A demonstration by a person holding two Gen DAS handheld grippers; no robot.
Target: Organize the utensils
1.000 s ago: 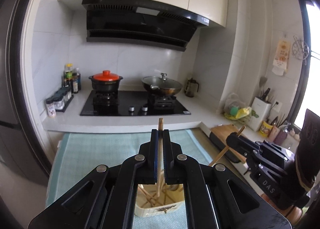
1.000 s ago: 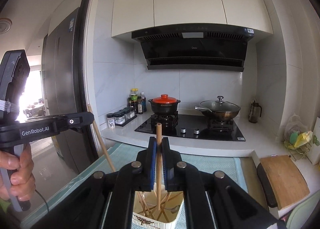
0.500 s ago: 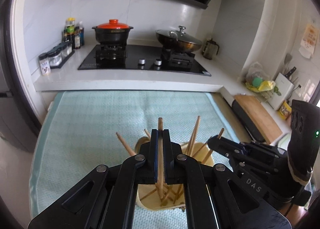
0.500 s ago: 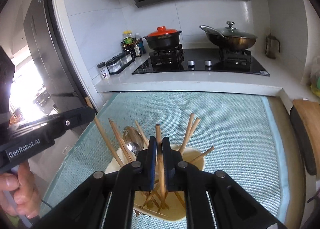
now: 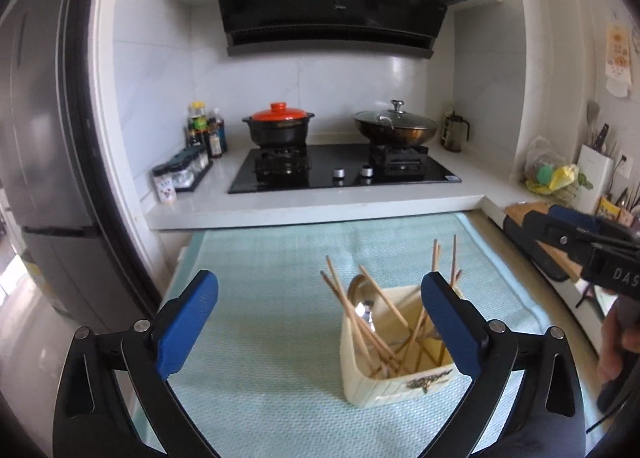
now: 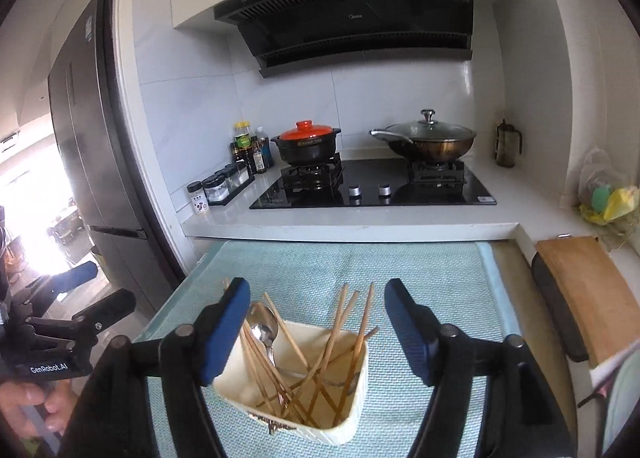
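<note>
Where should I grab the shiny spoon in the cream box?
Probably the spoon by its bowl end, coming from above: only that end sticks up over the cream box rim, while its handle is buried among crossed chopsticks.

We see a table spread with a pale green woven cloth [image 6: 420, 278], and on that cloth stands a cream utensil holder [image 6: 344, 424], right of centre in the left wrist view. The white counter [image 5: 304, 210] butts against its far edge.

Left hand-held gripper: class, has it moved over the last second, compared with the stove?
Yes. The left hand-held gripper shifted left off the utensil holder, jaws opening; the stove sits higher in view.
</note>
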